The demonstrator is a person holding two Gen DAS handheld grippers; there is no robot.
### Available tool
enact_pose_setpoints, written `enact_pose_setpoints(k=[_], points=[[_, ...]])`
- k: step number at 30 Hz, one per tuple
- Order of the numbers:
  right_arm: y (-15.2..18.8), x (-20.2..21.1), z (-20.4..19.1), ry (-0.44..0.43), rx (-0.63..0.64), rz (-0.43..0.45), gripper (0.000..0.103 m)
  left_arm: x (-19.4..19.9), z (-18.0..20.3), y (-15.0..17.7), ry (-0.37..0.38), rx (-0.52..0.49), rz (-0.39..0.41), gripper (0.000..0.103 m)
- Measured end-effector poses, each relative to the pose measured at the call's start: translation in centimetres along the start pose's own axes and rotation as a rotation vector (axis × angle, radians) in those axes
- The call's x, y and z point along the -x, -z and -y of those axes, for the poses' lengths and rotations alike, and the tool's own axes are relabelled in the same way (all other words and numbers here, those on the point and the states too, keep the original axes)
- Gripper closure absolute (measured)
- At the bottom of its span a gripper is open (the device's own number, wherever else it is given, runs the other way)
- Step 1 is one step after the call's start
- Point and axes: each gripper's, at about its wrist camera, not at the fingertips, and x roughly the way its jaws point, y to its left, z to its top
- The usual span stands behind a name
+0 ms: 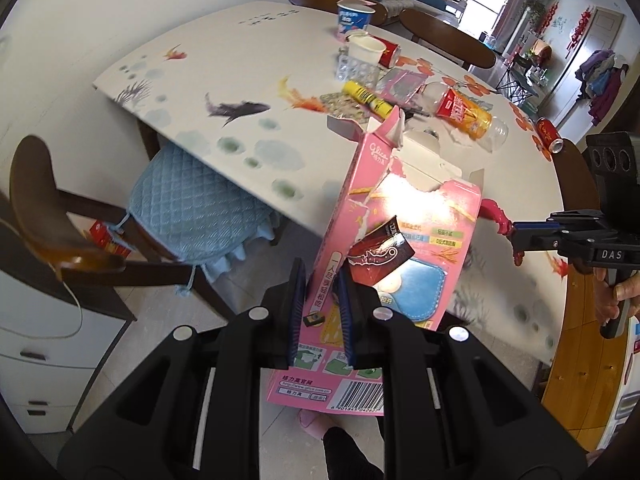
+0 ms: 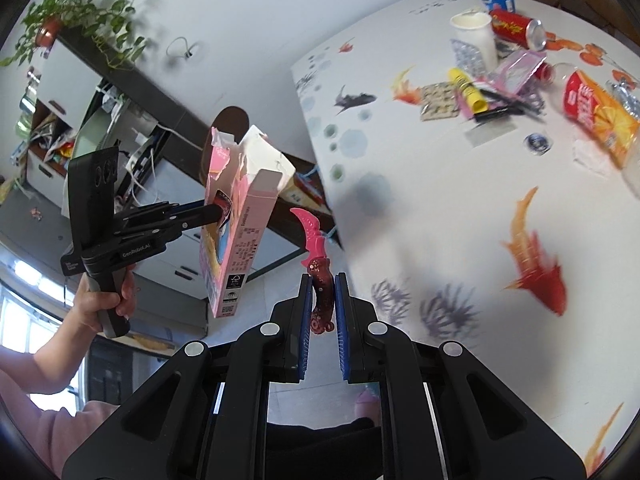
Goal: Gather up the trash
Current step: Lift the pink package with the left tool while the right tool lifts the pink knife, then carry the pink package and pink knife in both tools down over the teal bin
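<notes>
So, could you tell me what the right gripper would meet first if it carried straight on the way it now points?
Probably the near edge of the fish-print table. The right gripper, shut on a pink toy knife, points over that edge, though depth is hard to judge.

Right gripper (image 2: 323, 280) clamps pink toy knife (image 2: 316, 248); left gripper (image 2: 216, 210) clamps torn pink box (image 2: 240, 216).

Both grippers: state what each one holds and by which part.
The left gripper clamps the torn pink snack box near its lower end. The right gripper grips the pink curved toy knife by its dark red handle.
</notes>
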Motion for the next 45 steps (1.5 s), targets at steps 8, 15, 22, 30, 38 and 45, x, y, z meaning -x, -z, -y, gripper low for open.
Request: enact_pose_setpoints(k=[8, 15, 22, 30, 38, 45], points=[[2.1, -1.9, -2.1, -0.022, 0.002, -0.049, 0.091, 0.6, -2.3, 3.8, -0.002, 0.031, -0.024, 0.088], [4.5, -3.5, -3.1, -0.031, -0.017, -0.091, 0.091, 0.0, -3.4, 7.1, 0.017, 0.04, -0.06, 0.088], [6.7, -4.9, -3.2, -0.02, -0.051, -0.134, 0.091, -1.2, -4.2, 10.0, 0.05, 0.044, -0.09, 0.088], [9.0, -6.7, -3.0, 0.0, -0.104, -0.183, 0.091, -3.6, -5.1, 12.8, 0.093, 0.027, -0.145, 0.088], [11.4, -9.8, -2.4, 0.028, -0.126, -0.248, 0.091, -6.4, -6.5, 15.1, 0.1, 0.044, -0.2, 0.088], [14.3, -14.1, -1.9, 0.007, -0.102, -0.32, 0.091, -9.1, -7.2, 17.7, 0.113, 0.054, -0.229, 0.088]])
